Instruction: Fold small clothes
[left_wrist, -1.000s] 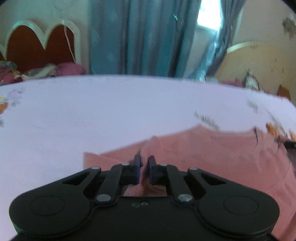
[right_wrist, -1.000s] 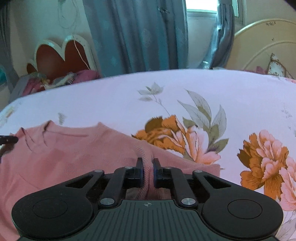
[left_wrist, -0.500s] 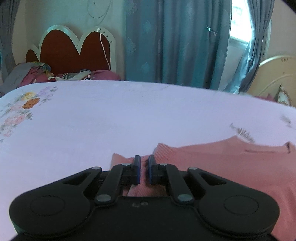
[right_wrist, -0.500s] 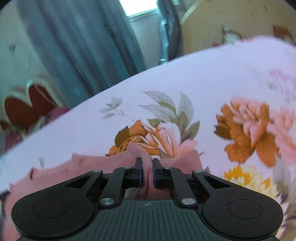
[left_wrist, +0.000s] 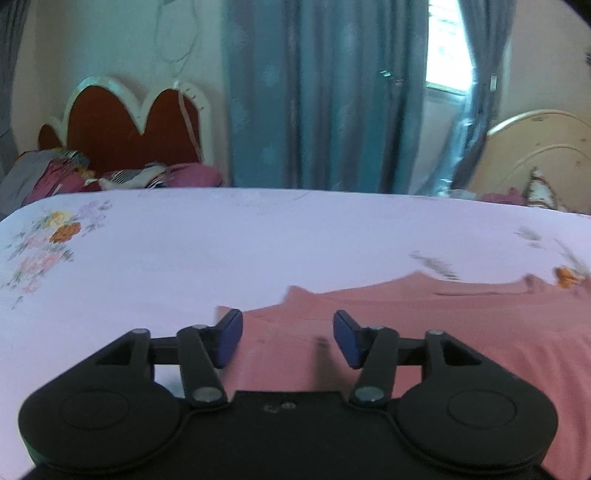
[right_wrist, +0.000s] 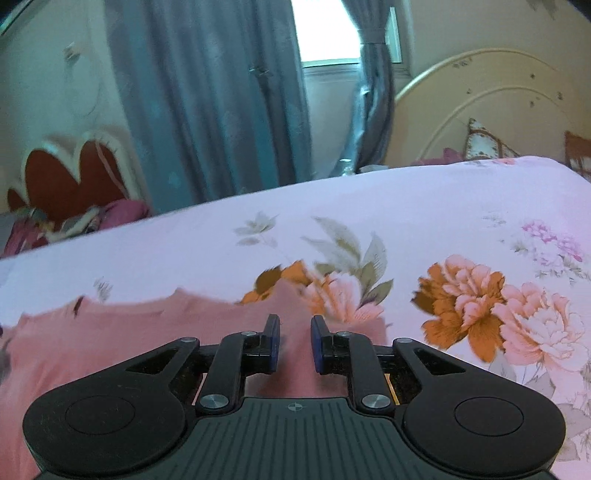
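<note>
A pink knit garment (left_wrist: 424, 321) lies flat on the floral bedsheet (left_wrist: 221, 240). In the left wrist view my left gripper (left_wrist: 288, 336) is wide open just above the garment's left end, with nothing between its fingers. In the right wrist view the same garment (right_wrist: 147, 332) spreads to the left, and my right gripper (right_wrist: 293, 339) is partly open over its right end, holding nothing. The garment's near part is hidden under both gripper bodies.
The pale sheet (right_wrist: 443, 221) carries orange and pink flower prints. A red scalloped headboard (left_wrist: 136, 125) with piled clothes (left_wrist: 66, 173), teal curtains (left_wrist: 325, 92) and a cream headboard (right_wrist: 491, 107) stand beyond the far edge.
Both grippers were shut on the pink garment and have opened, letting it go. The garment now lies flat on the sheet.
</note>
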